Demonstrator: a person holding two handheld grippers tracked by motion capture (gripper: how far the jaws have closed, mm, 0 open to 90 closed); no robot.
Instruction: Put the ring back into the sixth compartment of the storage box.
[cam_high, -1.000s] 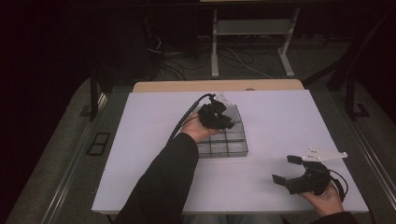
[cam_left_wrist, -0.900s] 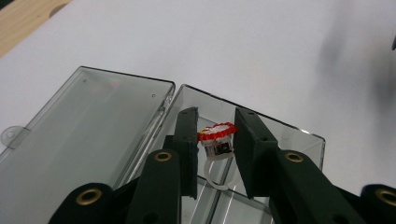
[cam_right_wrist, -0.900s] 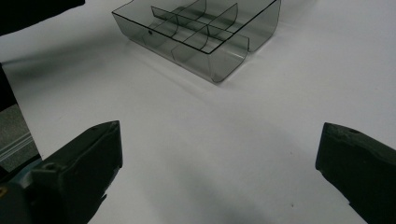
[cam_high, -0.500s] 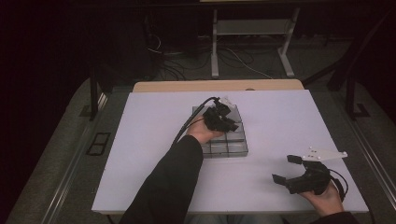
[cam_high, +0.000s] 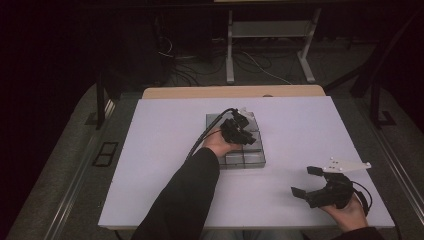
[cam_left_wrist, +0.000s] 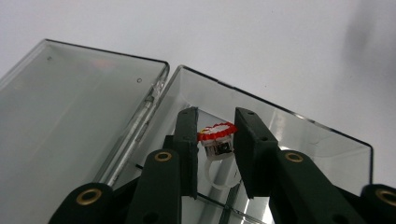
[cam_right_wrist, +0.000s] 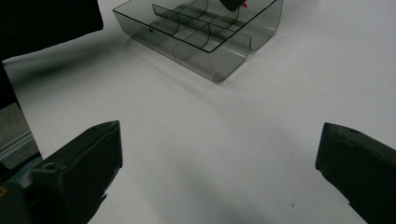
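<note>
- Broadly, the white counter (cam_high: 165, 165) carries one clear plastic compartment box (cam_high: 252, 157) near its middle, with its hinged lid (cam_left_wrist: 70, 121) laid open flat beside it in the left gripper view.
- At about 5 o'clock on the counter, well apart from the box, the right claw (cam_high: 309, 181) rests in the person's hand with its jaws spread wide and nothing between them.
- Over the box, toward 12 o'clock from the counter's middle, the left claw (cam_left_wrist: 215, 154) is clenched on a small toy ring (cam_left_wrist: 217, 140), which hangs above an open compartment.
- The ring has a red and white scalloped top on a thin pale plastic band; the pads press on either side just under that top.
- It looks very light, stiff and somewhat slick, so it could twist or pop out of a hard pinch; gripping the sides of the top, as now, seems safer than squeezing the thin band.
</note>
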